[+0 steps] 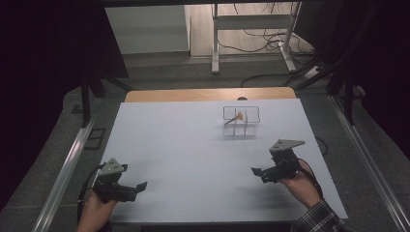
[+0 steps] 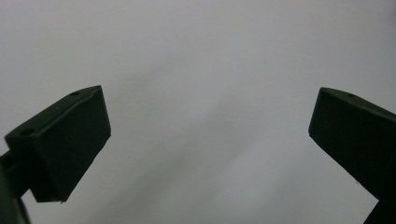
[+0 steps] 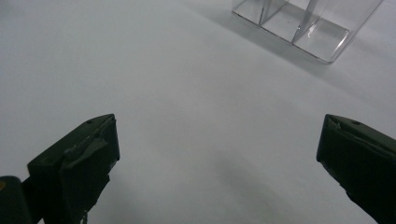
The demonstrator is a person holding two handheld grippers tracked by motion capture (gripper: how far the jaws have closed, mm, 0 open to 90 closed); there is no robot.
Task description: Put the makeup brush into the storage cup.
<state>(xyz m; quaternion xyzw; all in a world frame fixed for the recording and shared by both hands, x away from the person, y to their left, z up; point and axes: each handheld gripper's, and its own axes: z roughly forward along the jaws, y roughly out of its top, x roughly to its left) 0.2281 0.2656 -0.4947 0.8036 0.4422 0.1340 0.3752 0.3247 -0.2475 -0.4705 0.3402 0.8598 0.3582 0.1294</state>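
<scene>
A clear plastic organiser box (image 1: 241,121) with divided compartments stands on the white table (image 1: 193,154), right of centre toward the back. A small orange-tipped stick-like item (image 1: 236,116) leans inside one of its compartments. The box's near corner (image 3: 303,28) appears at the top of the right gripper view. My left gripper (image 1: 140,186) rests low at the table's front left, jaws wide apart with nothing between them (image 2: 205,140). My right gripper (image 1: 256,171) is held at the front right, jaws also wide apart and empty (image 3: 217,158), well short of the box.
The table's wooden far edge (image 1: 208,94) borders a grey floor. Metal rails (image 1: 67,159) run along both sides. A white stand with cables (image 1: 251,34) is beyond the table. Broad bare white surface lies between the two grippers.
</scene>
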